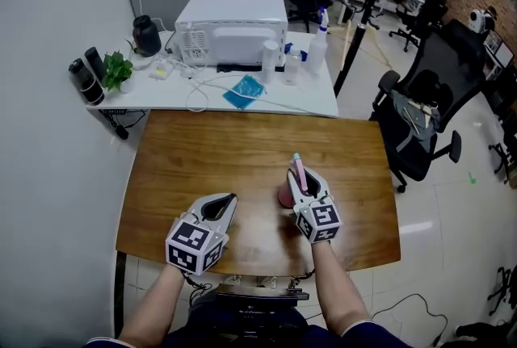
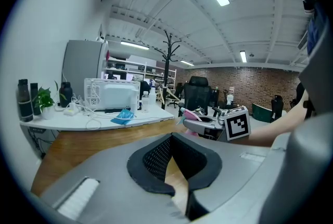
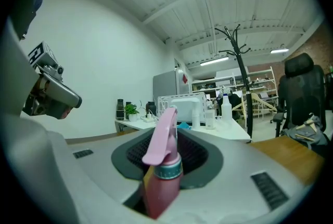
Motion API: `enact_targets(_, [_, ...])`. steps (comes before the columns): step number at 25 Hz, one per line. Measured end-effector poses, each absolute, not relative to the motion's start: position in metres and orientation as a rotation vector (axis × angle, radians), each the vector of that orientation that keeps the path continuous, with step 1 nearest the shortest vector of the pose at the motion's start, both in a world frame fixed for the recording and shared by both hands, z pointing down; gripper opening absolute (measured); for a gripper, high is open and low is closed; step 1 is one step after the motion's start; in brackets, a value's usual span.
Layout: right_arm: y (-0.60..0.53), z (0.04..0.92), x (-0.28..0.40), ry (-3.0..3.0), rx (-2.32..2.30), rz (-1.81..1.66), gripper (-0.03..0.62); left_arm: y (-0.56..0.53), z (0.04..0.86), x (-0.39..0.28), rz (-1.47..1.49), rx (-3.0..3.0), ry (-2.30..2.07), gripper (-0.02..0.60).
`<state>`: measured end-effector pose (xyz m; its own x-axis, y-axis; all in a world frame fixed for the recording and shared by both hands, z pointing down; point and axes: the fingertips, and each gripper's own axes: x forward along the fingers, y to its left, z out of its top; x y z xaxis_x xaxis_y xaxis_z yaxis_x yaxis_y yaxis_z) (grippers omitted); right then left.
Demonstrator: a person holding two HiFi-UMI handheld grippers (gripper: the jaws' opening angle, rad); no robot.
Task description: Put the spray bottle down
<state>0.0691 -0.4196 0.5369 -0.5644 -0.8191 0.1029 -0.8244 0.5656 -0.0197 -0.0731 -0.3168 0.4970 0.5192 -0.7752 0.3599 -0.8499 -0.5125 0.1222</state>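
Observation:
A pink spray bottle (image 1: 296, 169) stands upright between the jaws of my right gripper (image 1: 300, 183), which is shut on its body just over the brown wooden table (image 1: 242, 153). In the right gripper view the bottle (image 3: 162, 163) fills the middle, its trigger head rising above the right gripper's (image 3: 164, 189) dark pads. My left gripper (image 1: 233, 198) sits to the left near the table's front edge, shut with nothing held. In the left gripper view only a thin slit of wood shows between the left gripper's (image 2: 179, 184) pads. The bottle (image 2: 190, 113) and right gripper (image 2: 208, 124) are ahead on the right.
Behind the wooden table is a white desk (image 1: 315, 102) with a white appliance (image 1: 233, 30), clear bottles (image 1: 291, 64), a blue cloth (image 1: 245, 90), cables, a small plant (image 1: 117, 70) and dark flasks (image 1: 85, 78). A black office chair (image 1: 420, 112) stands to the right, a wall on the left.

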Motion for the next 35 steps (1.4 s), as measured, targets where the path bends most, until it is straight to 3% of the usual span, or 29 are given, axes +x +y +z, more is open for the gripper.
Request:
enact_targets(20, [-0.418, 0.546, 0.075, -2.693, 1.447, 0.132, 0.137, -0.32, 0.496, -0.07, 0.384, 2.498, -1.329, 0.006])
enact_targets(22, [-0.418, 0.552, 0.077, -2.667, 1.444, 0.151, 0.205, -0.32, 0.494, -0.071, 0.381, 2.5, -1.328, 0.006])
enact_targets(26, [-0.415, 0.56, 0.078, -2.638, 1.435, 0.181, 0.223, -0.318, 0.493, -0.072, 0.377, 2.499, -1.331, 0.006])
enact_targets(27, [-0.414, 0.561, 0.078, -2.636, 1.438, 0.195, 0.267, -0.318, 0.493, -0.073, 0.376, 2.5, -1.33, 0.006])
enact_targets(35, [-0.358, 0.535, 0.115, -2.621, 1.611, 0.321, 0.261, -0.312, 0.495, -0.067, 0.333, 2.503, -1.286, 0.006])
